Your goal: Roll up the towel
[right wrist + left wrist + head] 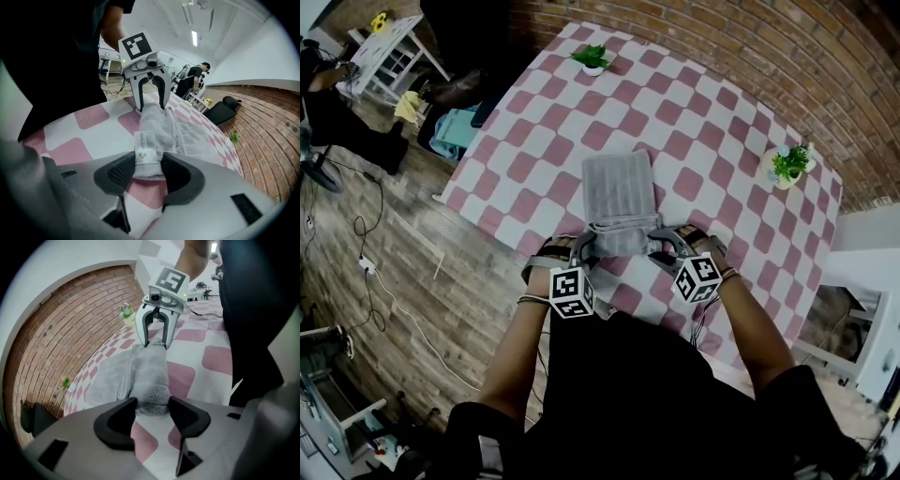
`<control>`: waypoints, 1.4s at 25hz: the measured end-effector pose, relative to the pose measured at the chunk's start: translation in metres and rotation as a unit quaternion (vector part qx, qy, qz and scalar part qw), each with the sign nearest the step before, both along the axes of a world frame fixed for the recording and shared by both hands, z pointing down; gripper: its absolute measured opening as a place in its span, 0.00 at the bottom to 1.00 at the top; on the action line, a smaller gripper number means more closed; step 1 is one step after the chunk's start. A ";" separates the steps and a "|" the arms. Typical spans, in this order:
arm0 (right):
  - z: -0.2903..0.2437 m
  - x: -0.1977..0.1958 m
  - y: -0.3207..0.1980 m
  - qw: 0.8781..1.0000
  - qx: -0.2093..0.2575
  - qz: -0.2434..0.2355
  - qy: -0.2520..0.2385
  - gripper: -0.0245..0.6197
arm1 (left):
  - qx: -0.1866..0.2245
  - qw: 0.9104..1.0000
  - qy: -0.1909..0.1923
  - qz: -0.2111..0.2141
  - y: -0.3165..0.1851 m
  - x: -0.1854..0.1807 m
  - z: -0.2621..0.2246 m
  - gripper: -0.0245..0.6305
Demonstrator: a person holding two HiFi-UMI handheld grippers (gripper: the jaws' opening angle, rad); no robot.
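**Head view.** A table (722,122) with a pink and white checked cloth is seen from above. A grey towel (619,187) is laid in the middle of the frame. Its near end is rolled up, and the rest is spread flat toward the top of the frame. The left gripper (586,249) is seen at the left end of the roll. The right gripper (659,246) is seen at the right end. Two small pots are stood on the table, well apart from the towel. A green plant (592,54) is held in the white pot (592,70) at the top middle. Another green plant is held in the pale pot (776,180) at the right side.

**Left gripper view.** The left gripper (152,416) is seen at the bottom with its jaws held apart. The end of the rolled towel (147,376) is seen between the tips, but it is not squeezed. The right gripper (154,344) is seen at the far end of the roll, in the upper middle. The pale pot (128,320) with its plant is seen just to the left of it, near the brick wall (61,333).

**Right gripper view.** The right gripper (147,171) is clamped on its end of the rolled towel (157,124). A white label (144,149) on the towel is seen between the jaws. The left gripper (151,108) is seen at the far end of the roll, in the upper middle.
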State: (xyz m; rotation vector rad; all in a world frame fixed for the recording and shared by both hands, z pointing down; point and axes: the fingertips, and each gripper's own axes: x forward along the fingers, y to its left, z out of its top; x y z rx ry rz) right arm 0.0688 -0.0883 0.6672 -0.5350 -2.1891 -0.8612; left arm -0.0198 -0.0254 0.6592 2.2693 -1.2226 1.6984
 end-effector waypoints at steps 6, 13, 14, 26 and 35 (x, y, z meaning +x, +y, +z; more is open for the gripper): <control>-0.001 0.002 0.000 1.000 -0.020 0.018 0.014 0.27 | -0.035 0.999 0.010 0.010 0.002 0.004 0.004 0.21; -0.006 0.014 0.012 0.996 -0.074 0.040 0.031 0.21 | -0.073 0.996 0.051 0.014 0.020 0.021 -0.001 0.18; -0.007 0.019 0.018 0.995 -0.081 0.034 0.040 0.21 | -0.082 0.994 0.064 0.013 0.025 0.025 -0.002 0.18; -0.021 0.035 0.044 0.948 -0.274 0.015 0.159 0.21 | -0.122 0.961 0.242 -0.054 0.039 0.029 -0.018 0.18; -0.051 -0.005 -0.005 0.901 -0.415 0.116 0.055 0.22 | -0.070 0.955 0.254 -0.134 0.002 -0.008 -0.028 0.18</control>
